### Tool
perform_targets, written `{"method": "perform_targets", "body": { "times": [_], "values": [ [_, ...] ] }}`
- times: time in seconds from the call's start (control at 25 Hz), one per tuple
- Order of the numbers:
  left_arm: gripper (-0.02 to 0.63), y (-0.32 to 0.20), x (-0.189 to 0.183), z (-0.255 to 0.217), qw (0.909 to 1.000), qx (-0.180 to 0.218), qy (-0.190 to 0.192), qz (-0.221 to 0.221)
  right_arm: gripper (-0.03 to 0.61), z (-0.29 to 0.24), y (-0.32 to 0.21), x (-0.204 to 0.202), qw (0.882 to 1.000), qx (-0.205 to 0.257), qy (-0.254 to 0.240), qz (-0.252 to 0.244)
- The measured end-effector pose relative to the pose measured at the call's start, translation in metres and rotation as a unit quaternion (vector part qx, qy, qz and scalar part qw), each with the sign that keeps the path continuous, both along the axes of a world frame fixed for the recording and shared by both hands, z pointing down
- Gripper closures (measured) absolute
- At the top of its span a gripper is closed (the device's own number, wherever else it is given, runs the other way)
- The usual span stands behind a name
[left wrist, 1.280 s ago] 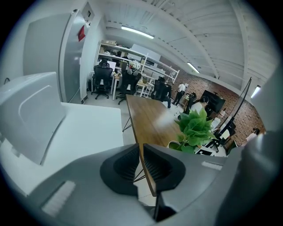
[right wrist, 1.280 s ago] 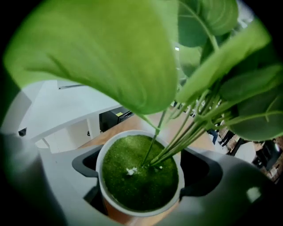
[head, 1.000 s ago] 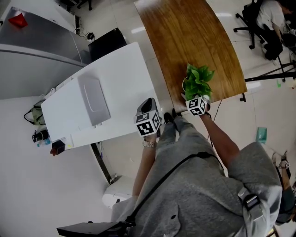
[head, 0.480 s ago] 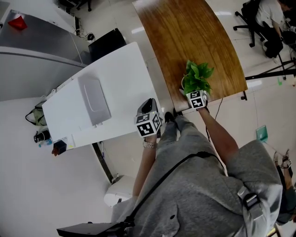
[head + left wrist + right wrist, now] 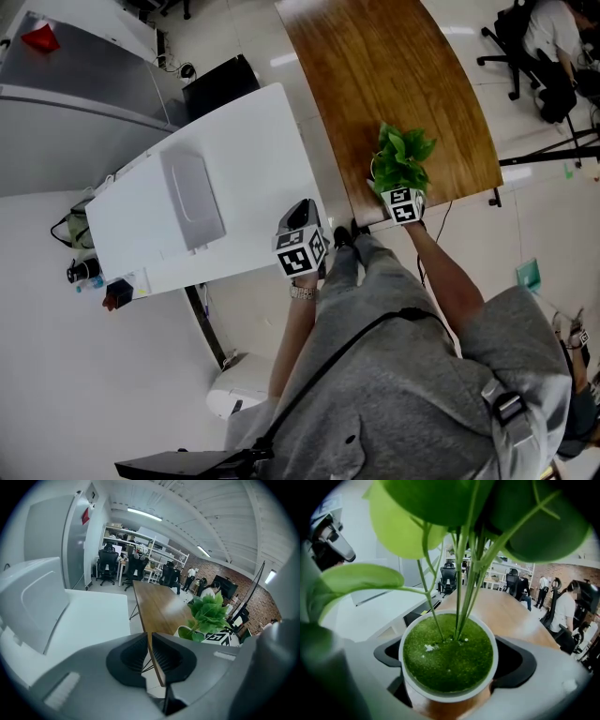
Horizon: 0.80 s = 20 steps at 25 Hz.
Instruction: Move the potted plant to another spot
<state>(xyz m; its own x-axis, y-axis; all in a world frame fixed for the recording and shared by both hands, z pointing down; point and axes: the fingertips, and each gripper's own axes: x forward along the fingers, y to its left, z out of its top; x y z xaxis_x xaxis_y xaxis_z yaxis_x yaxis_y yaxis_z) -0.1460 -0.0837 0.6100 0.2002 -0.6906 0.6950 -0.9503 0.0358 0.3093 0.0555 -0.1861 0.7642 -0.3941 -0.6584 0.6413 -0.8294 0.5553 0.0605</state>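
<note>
Wooden table (image 5: 394,75), near corner, open office. Pinches the potted plant (image 5: 447,660) there by the pot's sides with the right gripper (image 5: 400,190). Likely light but top-heavy; better gripped on the rigid pot than the floppy stems. Holds the left gripper (image 5: 150,654) pressed together, empty, by the white table (image 5: 234,150).

The right gripper (image 5: 401,199) has tilted the potted plant (image 5: 403,159) and nudged it slightly across the wooden table (image 5: 394,84).

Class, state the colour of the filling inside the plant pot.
Bright green filling, within a white rim; clearest in the right gripper view.
</note>
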Motion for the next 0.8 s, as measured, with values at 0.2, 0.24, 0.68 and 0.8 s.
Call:
{"method": "perform_targets", "body": {
  "times": [0.2,0.24,0.68,0.8],
  "values": [
    [0.571,0.004,-0.010,-0.002,0.9996,0.008,0.006,-0.028,0.020,-0.042,-0.004,-0.043,0.998,0.034,-0.021,-0.056],
    [0.571,0.007,-0.015,-0.002,0.9993,0.007,0.003,-0.036,0.020,-0.049,-0.002,-0.063,0.996,0.037,-0.028,-0.078],
    [0.571,0.085,-0.099,0.004,0.9834,-0.020,-0.005,-0.180,0.018,-0.025,0.096,-0.308,0.940,0.001,-0.041,-0.338],
    [0.571,0.101,-0.110,0.005,0.9785,-0.021,-0.004,-0.205,0.015,-0.019,0.105,-0.318,0.934,0.015,-0.033,-0.357]
  ]
}}
